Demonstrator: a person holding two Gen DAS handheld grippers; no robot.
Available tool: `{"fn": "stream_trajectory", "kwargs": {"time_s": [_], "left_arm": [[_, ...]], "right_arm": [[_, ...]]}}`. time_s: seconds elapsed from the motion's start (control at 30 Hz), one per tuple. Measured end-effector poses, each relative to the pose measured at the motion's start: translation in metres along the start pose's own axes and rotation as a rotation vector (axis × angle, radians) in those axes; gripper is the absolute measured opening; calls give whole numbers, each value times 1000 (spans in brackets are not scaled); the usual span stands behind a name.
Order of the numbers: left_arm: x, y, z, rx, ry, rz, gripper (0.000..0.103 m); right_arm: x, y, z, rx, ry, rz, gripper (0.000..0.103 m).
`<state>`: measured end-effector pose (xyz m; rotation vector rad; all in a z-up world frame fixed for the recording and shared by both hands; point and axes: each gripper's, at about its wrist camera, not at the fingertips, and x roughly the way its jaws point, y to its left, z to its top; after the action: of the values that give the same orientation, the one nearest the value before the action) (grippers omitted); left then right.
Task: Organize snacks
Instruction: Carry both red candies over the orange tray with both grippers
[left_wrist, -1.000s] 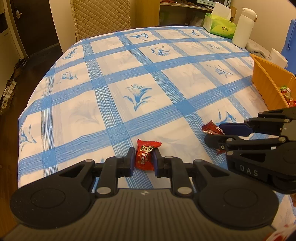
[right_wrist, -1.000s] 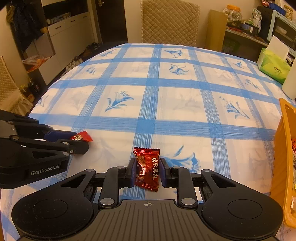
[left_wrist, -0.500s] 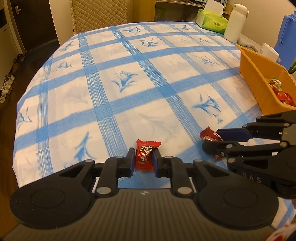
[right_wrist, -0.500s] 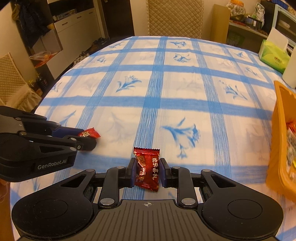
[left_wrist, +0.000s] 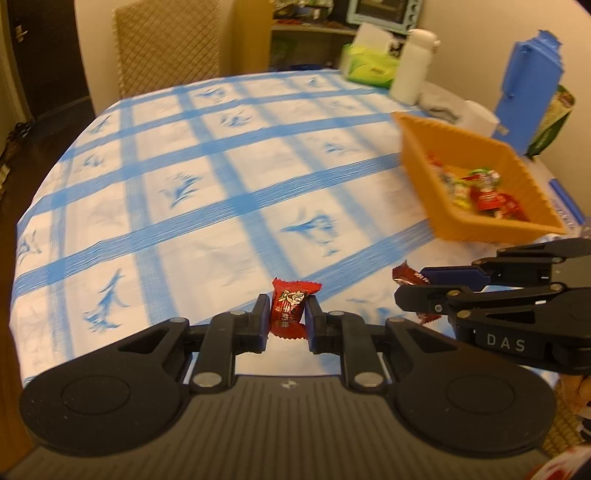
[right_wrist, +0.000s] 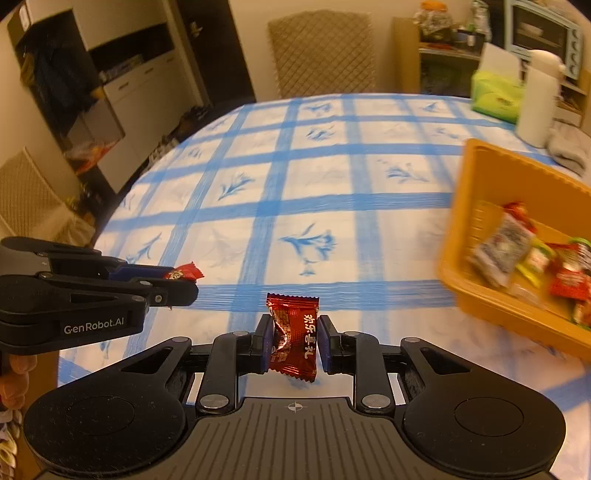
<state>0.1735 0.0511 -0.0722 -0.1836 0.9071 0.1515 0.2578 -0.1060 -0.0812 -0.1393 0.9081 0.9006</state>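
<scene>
The left gripper (left_wrist: 286, 317) is clamped tight on a bright red candy (left_wrist: 289, 313), its two blue pads pressed against the wrapper's sides so the twisted ends stick out above and below. Just to its right the right gripper (right_wrist: 293, 339) pinches a dark red candy (right_wrist: 293, 338) the same way — a shiny foil wrapper with gold characters down one side, held upright between the pads. Both pairs of jaws are all but closed, with only the sweets keeping them apart. Each tool shows in the other's view: the right one from the side with the dark wrapper poking out of its tip, the left one with a scrap of bright red at its nose. A fingertip or two of the person's hand (right_wrist: 14, 384) peeks from under the left tool's body.

Both candies hang above the table (left_wrist: 221, 206), which wears a white cloth crossed with blue bands and blue flower prints. Off to the right sits an orange basket (left_wrist: 436, 192) — already holding a heap of wrapped snacks (right_wrist: 535, 258) in red, yellow and green. Beyond it, near the far edge, stand a white bottle (left_wrist: 412, 68), a green tissue box (left_wrist: 369, 64) and a blue container (left_wrist: 528, 88). A quilted chair back (right_wrist: 321, 51) stands at the far side of the table.
</scene>
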Motion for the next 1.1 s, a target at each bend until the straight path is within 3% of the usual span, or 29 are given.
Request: {"fn": "stream_trajectory", "kwargs": {"time_s": [0.6,1.1], "left_arm": [[-15,-116,30,112,-78,-117,18],[15,-185,67,167,-104,-124,18]], "right_arm": [[-115,-107,-32,181,-107,-111,26],[-148,-183,-23,205,-168,-160,26]]}}
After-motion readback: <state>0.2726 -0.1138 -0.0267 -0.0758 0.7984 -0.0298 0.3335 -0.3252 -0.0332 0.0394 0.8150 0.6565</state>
